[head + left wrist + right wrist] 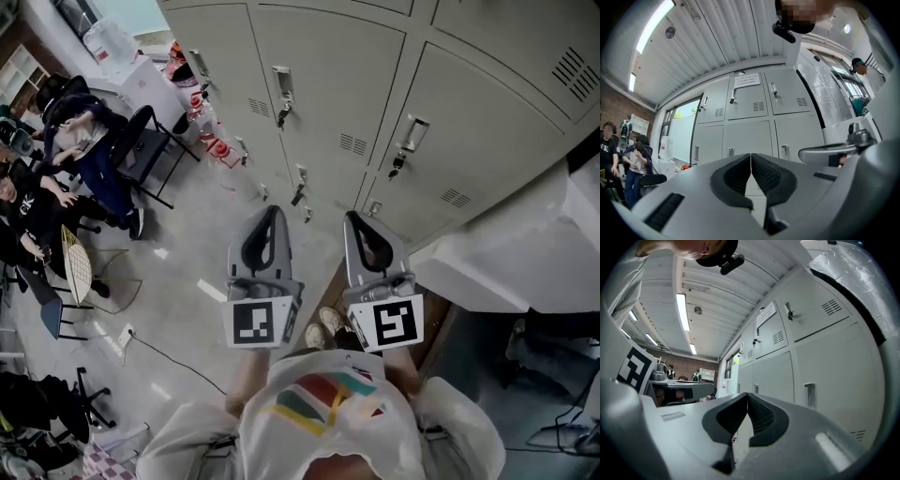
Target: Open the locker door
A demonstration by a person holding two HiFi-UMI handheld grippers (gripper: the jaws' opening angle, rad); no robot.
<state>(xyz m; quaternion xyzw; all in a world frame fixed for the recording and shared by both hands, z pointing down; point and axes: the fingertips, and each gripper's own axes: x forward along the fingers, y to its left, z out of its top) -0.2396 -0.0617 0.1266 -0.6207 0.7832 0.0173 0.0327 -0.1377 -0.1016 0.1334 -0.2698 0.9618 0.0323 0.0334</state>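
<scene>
1. The left tongs (750, 155) are shut tight, tip to tip. Nothing is between them.
2. The right tongs (747, 394) are shut tight too, and they hold nothing.
3. In the head view the person holds both tongs side by side out in front. They are near each other but do not touch.
4. Both tongs point at a wall of grey lockers (487, 103). The lockers stand in rows, one row on top of another.
5. One locker door (328, 66) shows just above the tongs in the head view. It is closed, and so is every other door that shows.
6. The tongs touch no door and no handle.
7. That door has a silver handle (283, 82) on its left side. The door to the right has a second handle (414, 131). A small dark thing hangs under each one.
8. In the left gripper view a white paper sign (746, 80) is stuck on an upper door.
9. Each of the tongs has a cube with a black and white square on it.
10. The person wears a white top with coloured stripes (323, 403). Their shoes (328, 322) stand on the grey floor (187, 272).
11. Far to the left, some people (56, 159) sit on chairs, well apart from the lockers.
</scene>
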